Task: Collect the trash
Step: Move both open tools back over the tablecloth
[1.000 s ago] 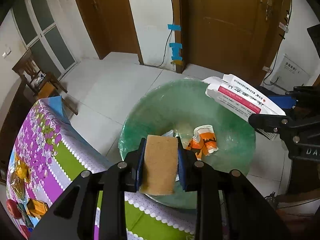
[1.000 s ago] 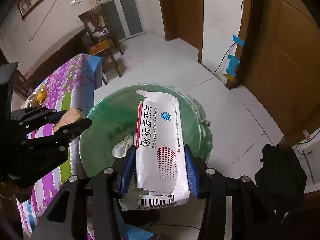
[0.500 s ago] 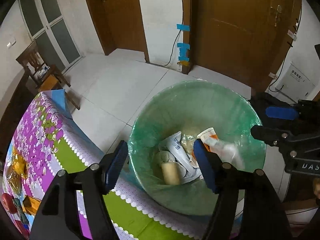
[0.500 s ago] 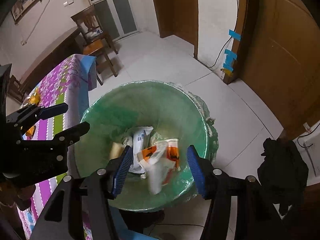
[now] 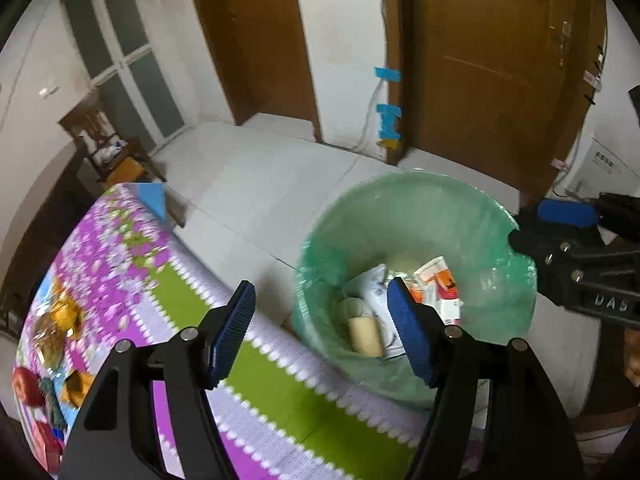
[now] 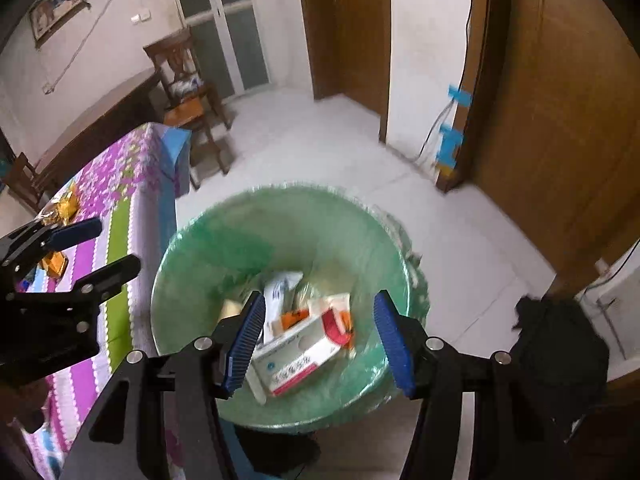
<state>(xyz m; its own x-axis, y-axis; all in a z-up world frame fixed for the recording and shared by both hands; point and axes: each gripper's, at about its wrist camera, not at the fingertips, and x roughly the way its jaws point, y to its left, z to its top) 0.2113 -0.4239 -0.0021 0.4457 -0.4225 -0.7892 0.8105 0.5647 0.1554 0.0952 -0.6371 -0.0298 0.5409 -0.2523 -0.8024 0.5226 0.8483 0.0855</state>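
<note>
White tiled floor [image 5: 256, 184], brown wooden doors [image 5: 492, 68], a wooden chair [image 6: 188, 92], seemingly frosted glass doors [image 6: 228, 28].

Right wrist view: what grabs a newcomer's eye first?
The round bin lined with a translucent green plastic bag fills the middle of the frame, standing on the floor beside the table with the purple floral cloth. Inside lies a white medicine box with red print on other wrappers. The right gripper hangs above it, jaws wide apart and empty.
</note>
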